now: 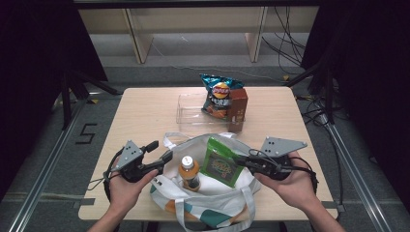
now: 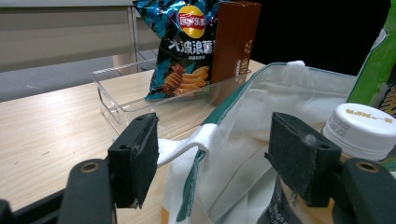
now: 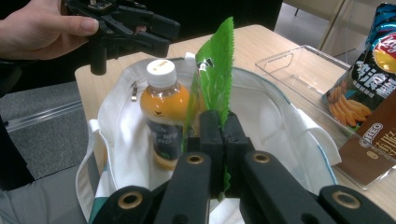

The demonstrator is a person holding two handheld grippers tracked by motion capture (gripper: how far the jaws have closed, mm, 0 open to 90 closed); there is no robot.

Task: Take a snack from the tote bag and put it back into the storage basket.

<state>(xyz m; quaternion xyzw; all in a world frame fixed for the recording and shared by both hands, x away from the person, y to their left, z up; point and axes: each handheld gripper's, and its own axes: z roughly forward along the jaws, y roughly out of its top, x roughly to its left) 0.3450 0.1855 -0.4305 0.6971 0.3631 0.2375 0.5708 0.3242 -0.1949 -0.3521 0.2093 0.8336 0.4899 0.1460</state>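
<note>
Green packet [image 3: 215, 70] pinched in right gripper [image 3: 218, 128] over bag [image 1: 212, 200], beside bottle [image 1: 189, 171]; left gripper [image 2: 219, 161] jaws spread astride bag rim.

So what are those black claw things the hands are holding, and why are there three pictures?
Those are grippers, pincers a person squeezes by hand. One picture looks down from above the wooden table. The other two come from little cameras riding on each gripper.

The left gripper is open, its jaws on either side of the rim of a white tote bag. The right gripper is pinched shut on a green snack packet, holding it over the bag. An orange drink bottle stands inside the bag.

Farther back sits a clear plastic tray with a blue chip bag and a brown box in it.
</note>
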